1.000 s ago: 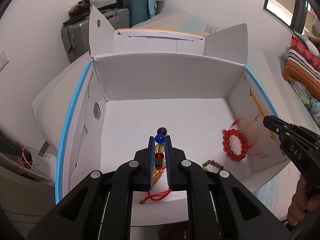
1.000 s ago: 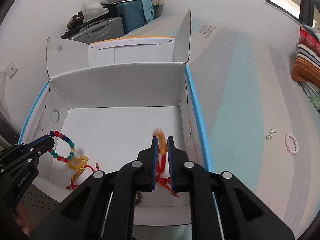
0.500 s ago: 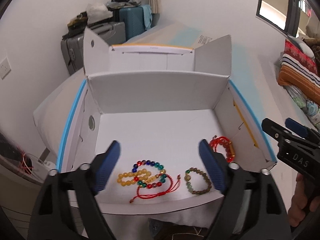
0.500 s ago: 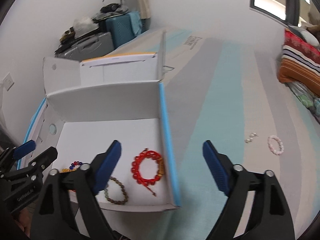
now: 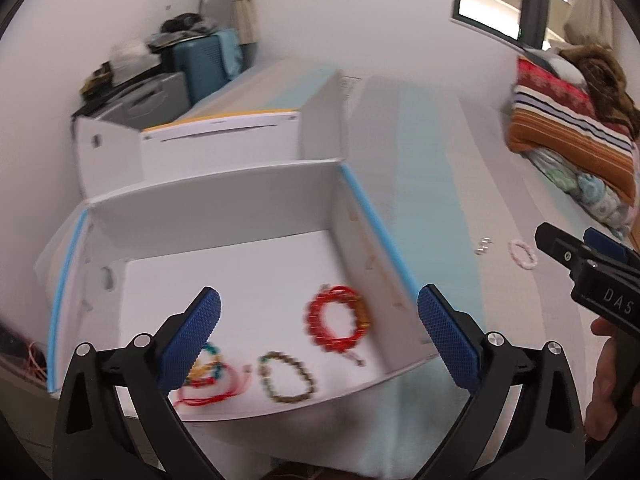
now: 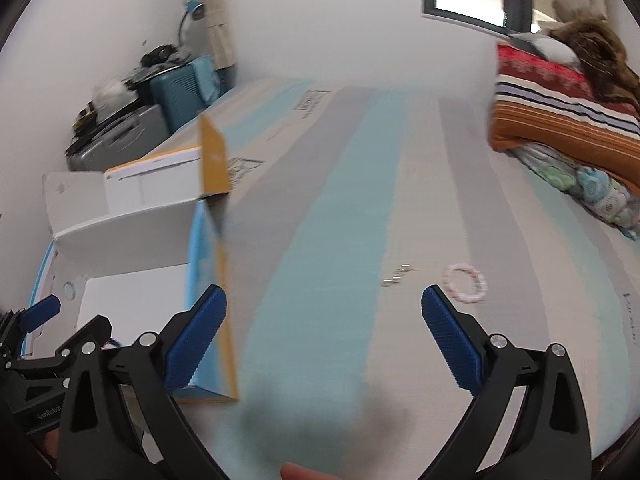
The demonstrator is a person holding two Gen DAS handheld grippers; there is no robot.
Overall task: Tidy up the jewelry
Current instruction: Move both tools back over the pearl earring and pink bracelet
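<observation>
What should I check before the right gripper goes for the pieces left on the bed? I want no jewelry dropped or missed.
1. Right gripper open and empty: ok.
2. Left gripper open and empty: ok.
3. Red bracelet, brown bracelet and multicolour bracelet inside the white box: ok.
4. Pink bracelet in view on the bed, unobstructed: ok.
5. Small silver pieces beside it, count and type: cannot tell, blurred.
6. Image sharp enough to aim: not ok, motion blur.

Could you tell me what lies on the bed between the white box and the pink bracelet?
In the right wrist view, only a small cluster of silver earrings lies between the white box and the pink bracelet; otherwise bare striped sheet.
</observation>
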